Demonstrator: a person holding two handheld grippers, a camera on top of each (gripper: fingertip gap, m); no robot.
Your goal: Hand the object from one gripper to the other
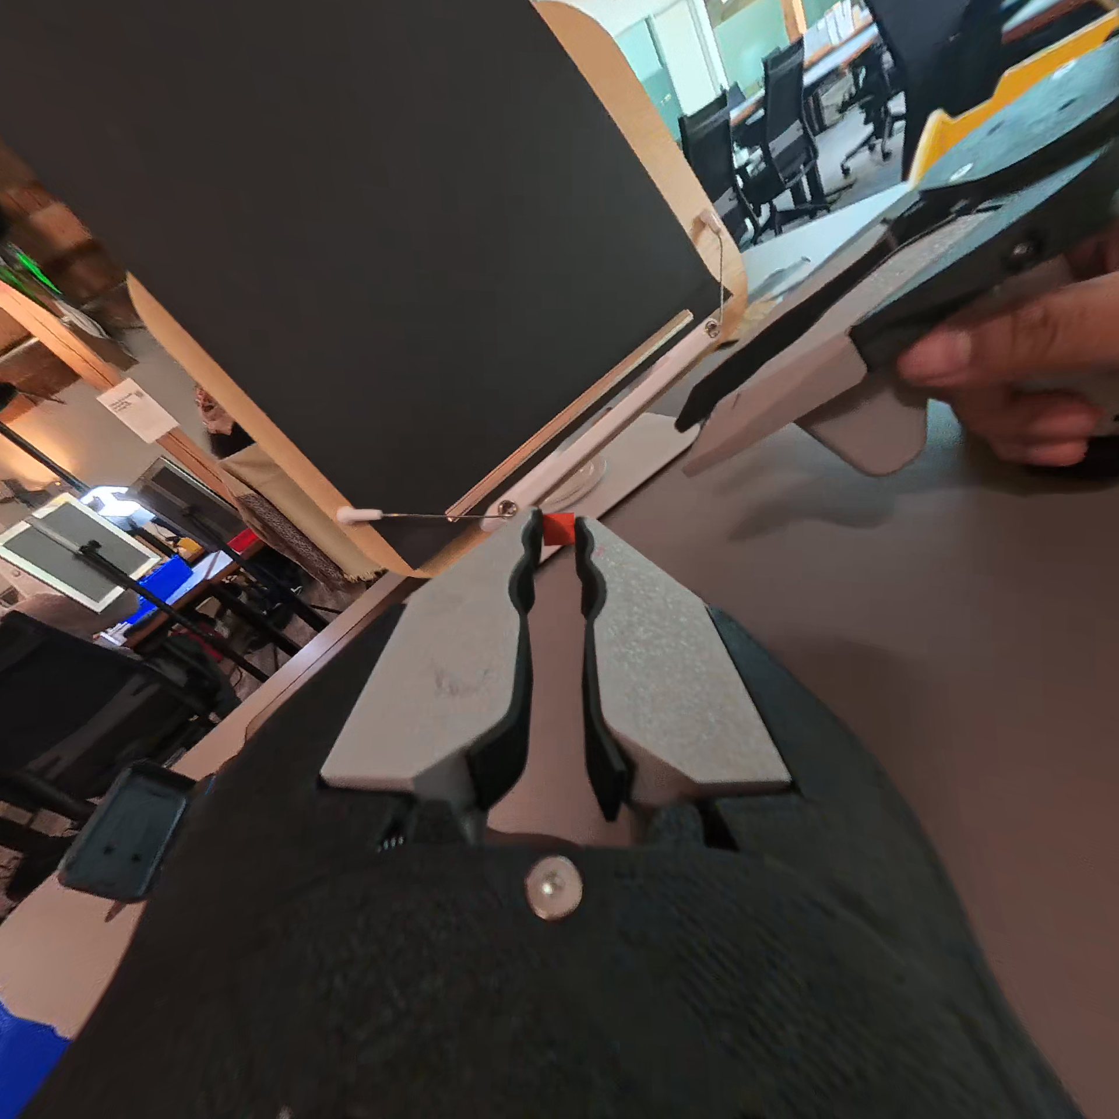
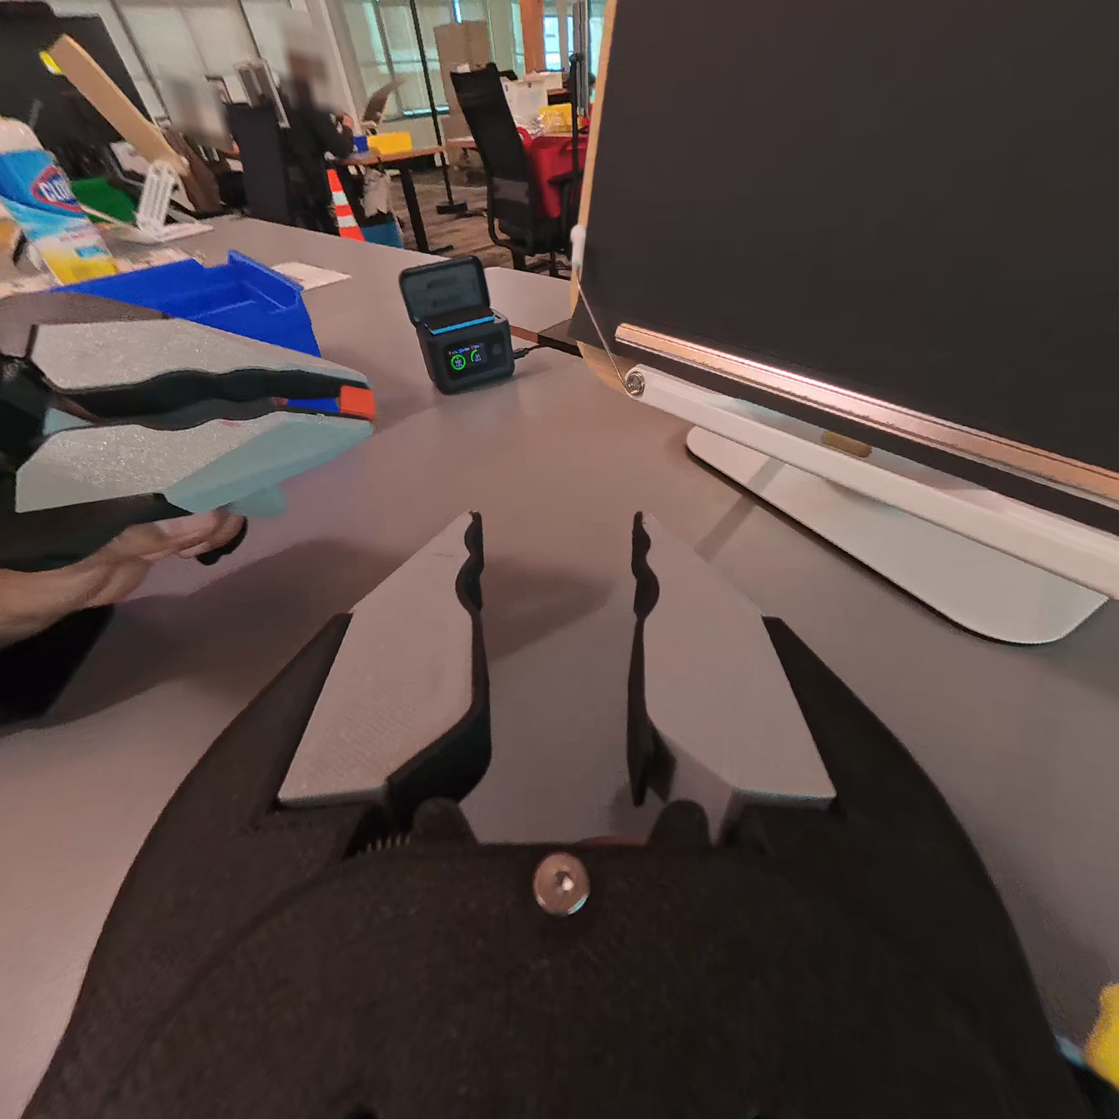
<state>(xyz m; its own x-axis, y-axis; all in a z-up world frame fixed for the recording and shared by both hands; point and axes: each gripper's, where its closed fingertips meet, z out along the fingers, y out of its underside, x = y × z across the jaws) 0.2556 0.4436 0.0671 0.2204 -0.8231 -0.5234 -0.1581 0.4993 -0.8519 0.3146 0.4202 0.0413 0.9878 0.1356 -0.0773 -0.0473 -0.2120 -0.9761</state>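
Note:
A small red cube (image 1: 557,529) is pinched at the very tips of my left gripper (image 1: 556,525), which is shut on it above the grey table. The right wrist view shows that gripper at the left with the red cube (image 2: 356,401) sticking out of its tips (image 2: 357,404). My right gripper (image 2: 556,524) is open and empty, low over the table, with a wide gap between its fingers. In the left wrist view it comes in from the upper right (image 1: 696,436), held by a hand, apart from the cube.
A large black board (image 2: 848,181) on a white stand (image 2: 896,545) stands at the right. A small black charger case (image 2: 463,339) and a blue bin (image 2: 230,297) sit on the grey table (image 2: 545,460) farther back. A wipes canister (image 2: 42,200) stands at far left.

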